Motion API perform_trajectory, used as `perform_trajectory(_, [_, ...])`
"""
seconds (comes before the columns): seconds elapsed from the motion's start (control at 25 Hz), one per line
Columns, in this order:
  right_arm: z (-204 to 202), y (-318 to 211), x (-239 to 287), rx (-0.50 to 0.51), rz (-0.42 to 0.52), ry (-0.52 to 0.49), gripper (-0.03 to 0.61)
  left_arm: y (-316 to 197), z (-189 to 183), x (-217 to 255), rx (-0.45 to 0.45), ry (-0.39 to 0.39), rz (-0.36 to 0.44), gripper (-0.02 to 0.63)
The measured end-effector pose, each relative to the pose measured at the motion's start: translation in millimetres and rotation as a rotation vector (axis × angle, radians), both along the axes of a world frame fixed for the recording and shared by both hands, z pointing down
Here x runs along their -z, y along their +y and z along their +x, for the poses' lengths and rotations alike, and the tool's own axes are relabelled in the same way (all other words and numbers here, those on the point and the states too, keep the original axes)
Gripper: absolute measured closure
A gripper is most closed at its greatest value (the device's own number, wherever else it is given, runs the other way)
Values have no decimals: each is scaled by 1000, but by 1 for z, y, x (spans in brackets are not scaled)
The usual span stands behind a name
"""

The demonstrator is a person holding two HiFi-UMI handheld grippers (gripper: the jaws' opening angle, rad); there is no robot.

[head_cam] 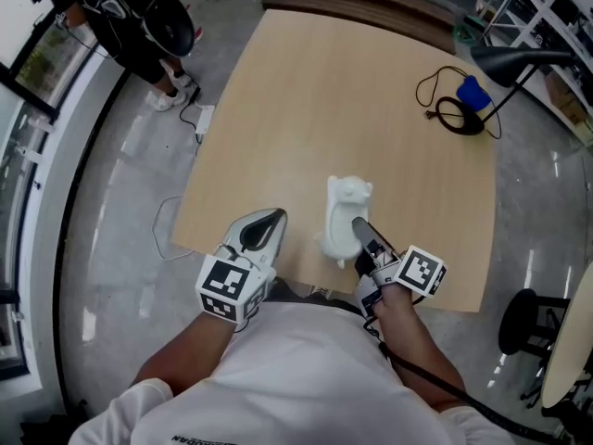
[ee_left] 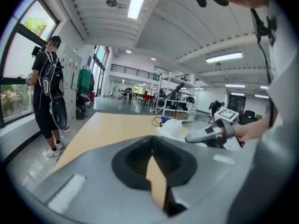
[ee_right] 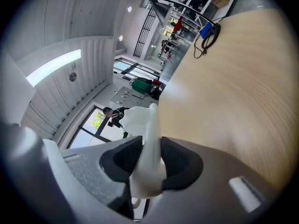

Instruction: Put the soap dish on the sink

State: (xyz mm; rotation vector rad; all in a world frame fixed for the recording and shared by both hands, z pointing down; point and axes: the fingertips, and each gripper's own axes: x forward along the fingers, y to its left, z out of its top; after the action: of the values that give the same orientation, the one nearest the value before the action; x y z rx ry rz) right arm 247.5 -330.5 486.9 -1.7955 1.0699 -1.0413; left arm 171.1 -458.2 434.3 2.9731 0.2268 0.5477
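Holding soap dish (head_cam: 345, 213), lower centre, pinched in your right gripper (head_cam: 360, 224); left gripper (head_cam: 271, 218) pressed together, empty. Carry step; sink unseen, so find it.

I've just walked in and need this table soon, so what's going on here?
A person stands at the wooden table with a gripper in each hand. The right gripper is shut on the rim of a white soap dish near the table's front edge. The left gripper is beside it, empty, with its jaws together. No sink is in view.
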Motion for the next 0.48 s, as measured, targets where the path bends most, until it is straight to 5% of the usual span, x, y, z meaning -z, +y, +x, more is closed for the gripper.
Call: perform_trajectory(0.48, [-2, -48, -61, -78, -176, -108, 451, -52, 6, -22, -128, -83, 15, 606])
